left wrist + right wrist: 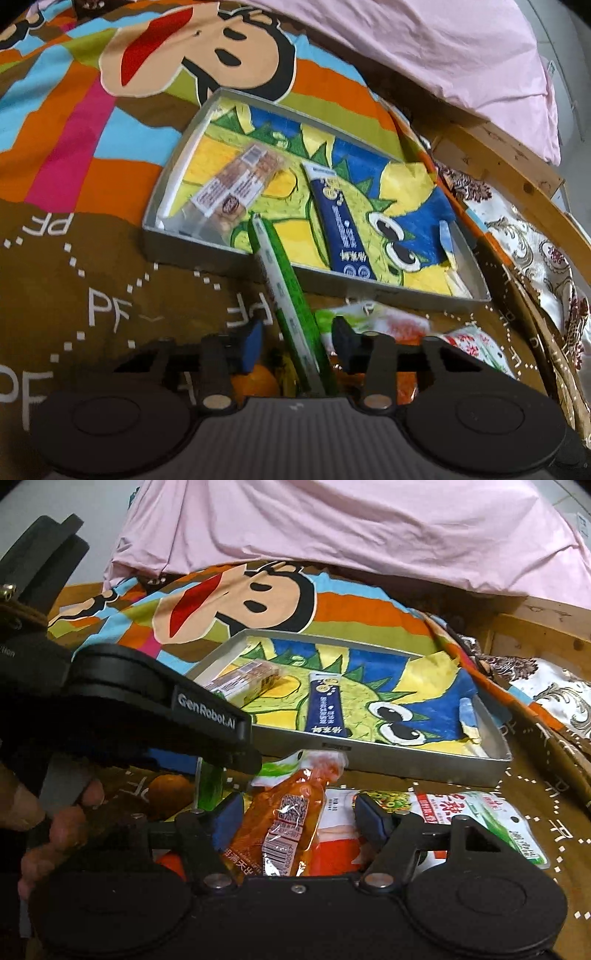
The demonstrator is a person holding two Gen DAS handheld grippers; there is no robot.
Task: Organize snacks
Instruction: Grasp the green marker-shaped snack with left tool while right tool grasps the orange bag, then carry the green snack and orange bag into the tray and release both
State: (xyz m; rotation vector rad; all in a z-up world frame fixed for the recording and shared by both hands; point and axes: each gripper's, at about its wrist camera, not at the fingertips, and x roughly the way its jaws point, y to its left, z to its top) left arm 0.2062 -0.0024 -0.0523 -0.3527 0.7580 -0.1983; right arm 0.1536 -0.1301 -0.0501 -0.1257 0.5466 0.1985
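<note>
Left wrist view: your left gripper [297,345] has a long green stick pack [286,291] running between its fingers, far end leaning on the near wall of the metal tray [192,251]. Can't tell if the pads [255,341] actually pinch it; gaps show both sides. It looks light and fairly stiff, so grip mid-length, on the flat faces.

Right wrist view: your right gripper [297,818] stands spread apart around an orange pouch [284,819] w/o squeezing. That pouch is soft, slick film (likely to slide), so take the plump middle, not the sealed edge. A white-and-green packet [480,823] lies beside it on the blanket [74,280].

Already in the tray: a clear-wrapped biscuit pack [236,184] and a blue stick pack [341,221].

Readable: "GenRobot.AI" on the left gripper, "PF" on the blanket; packet text is Chinese, too blurred.
</note>
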